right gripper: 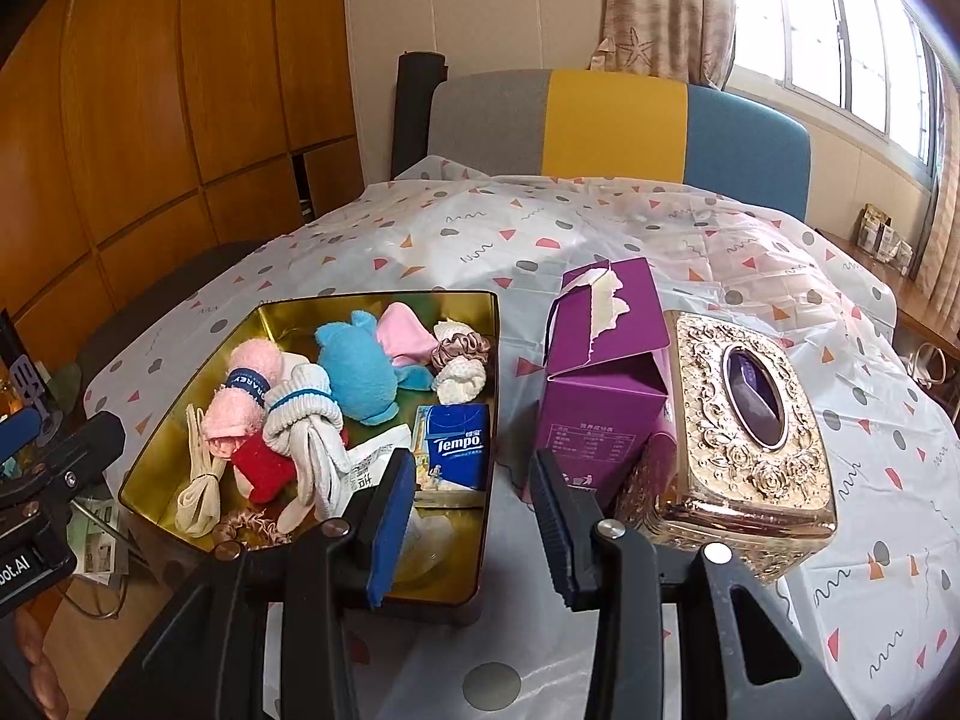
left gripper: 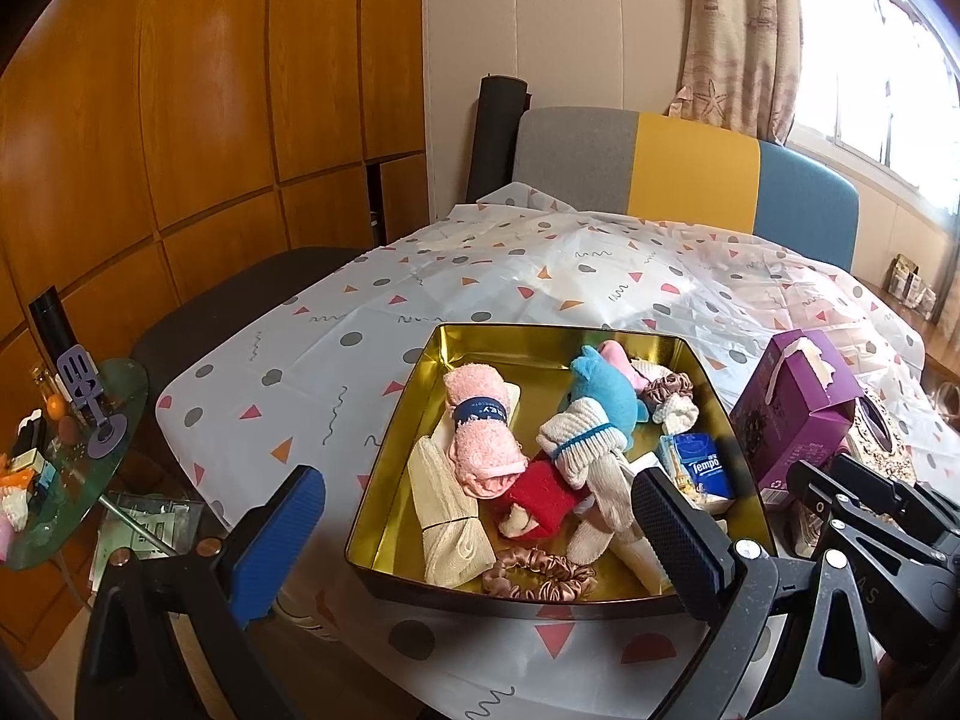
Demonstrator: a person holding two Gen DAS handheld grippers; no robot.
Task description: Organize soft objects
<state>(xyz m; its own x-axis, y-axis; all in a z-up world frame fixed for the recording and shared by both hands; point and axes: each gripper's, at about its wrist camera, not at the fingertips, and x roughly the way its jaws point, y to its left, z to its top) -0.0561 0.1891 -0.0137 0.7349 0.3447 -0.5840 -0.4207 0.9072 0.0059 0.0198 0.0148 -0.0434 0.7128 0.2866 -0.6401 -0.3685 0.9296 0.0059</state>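
Currently, a gold-lined rectangular metal tin (left gripper: 384, 468) sits on a surface covered by a white plastic cloth with coloured dots and triangles (left gripper: 336, 354), and it holds the soft things being organised. Inside lie a rolled pink terry towel with a navy paper band (left gripper: 480, 438), a blue plush toy (left gripper: 606, 390), knotted cream ribbed socks (left gripper: 585, 438), a small red knitted piece (left gripper: 537, 495), a folded beige gauze cloth (left gripper: 444, 510), a dusty-pink satin scrunchie (left gripper: 540, 576) and a blue Tempo tissue pack (right gripper: 459, 444).

Beside the tin stand a purple cardboard carton (right gripper: 600, 396) and an ornate gold tissue box (right gripper: 750, 420), touching each other.

The left gripper (left gripper: 480, 534) hovers at the tin's near edge, fingers spread wide, holding nothing. The right gripper (right gripper: 474, 516) hangs over the tin's right wall, fingers partly open and empty.

Everything looks light and squashy. The towel roll should grip best across its banded middle; the satin scrunchie may slip, so pinching through its ring seems safer.
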